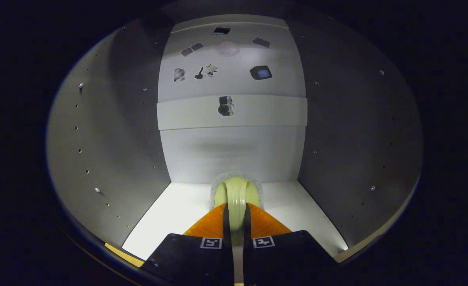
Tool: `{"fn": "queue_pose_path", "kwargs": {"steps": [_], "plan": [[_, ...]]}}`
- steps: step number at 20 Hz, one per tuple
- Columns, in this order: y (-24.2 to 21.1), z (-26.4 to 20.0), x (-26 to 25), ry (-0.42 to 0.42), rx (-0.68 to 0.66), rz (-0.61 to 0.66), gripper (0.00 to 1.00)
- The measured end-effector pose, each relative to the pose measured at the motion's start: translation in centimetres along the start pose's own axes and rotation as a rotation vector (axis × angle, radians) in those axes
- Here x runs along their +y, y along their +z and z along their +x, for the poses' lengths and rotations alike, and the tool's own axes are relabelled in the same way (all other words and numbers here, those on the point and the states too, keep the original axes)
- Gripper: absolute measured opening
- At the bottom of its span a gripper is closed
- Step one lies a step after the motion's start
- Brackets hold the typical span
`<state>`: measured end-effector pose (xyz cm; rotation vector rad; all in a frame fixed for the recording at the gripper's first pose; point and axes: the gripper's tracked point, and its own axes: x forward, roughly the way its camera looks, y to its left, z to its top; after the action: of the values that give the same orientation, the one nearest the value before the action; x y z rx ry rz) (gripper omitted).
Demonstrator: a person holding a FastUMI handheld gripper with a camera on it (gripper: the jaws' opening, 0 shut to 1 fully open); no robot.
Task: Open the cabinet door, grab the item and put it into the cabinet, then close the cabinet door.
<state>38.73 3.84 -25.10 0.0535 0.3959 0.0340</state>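
The tongs [236, 216] are inside the cabinet [111, 131], and they hold the item [236, 194] — a pale yellow-green object with a rounded top and a fuzzy whitish rim around it. The two fingers [209, 226] stand narrow, one on each side of the thin lower part of the item, and both press on it. The rounded part of the item stands just ahead of the fingertips, low over the white cabinet floor [178, 210], close to the back wall [234, 155]. I cannot tell if the item touches the floor or hangs a little above it.

The grey side walls of the cabinet rise on the left and on the right, with rows of small holes. On the back wall a lighter band [265, 113] runs across, and above it several small stickers [261, 72] are scattered — dark ones and light ones.
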Motion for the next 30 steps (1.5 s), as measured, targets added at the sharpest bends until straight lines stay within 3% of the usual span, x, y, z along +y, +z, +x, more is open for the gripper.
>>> {"fn": "queue_pose_path", "kwargs": {"steps": [8,14,21,25,27,28,30], "plan": [[-1.1,1.1,0.0,0.000,0.008,-0.033,0.28],[1.0,0.6,0.7,0.008,-0.065,-0.020,0.28],[8.2,-10.9,4.0,0.125,-0.259,-0.050,0.29],[9.2,-19.1,5.9,0.193,-0.310,-0.099,0.27],[9.2,-22.7,5.7,0.191,-0.326,-0.113,0.29],[9.2,-24.3,5.7,0.186,-0.333,-0.113,0.36],[8.8,-27.4,5.0,0.157,-0.338,-0.107,0.36]]}}
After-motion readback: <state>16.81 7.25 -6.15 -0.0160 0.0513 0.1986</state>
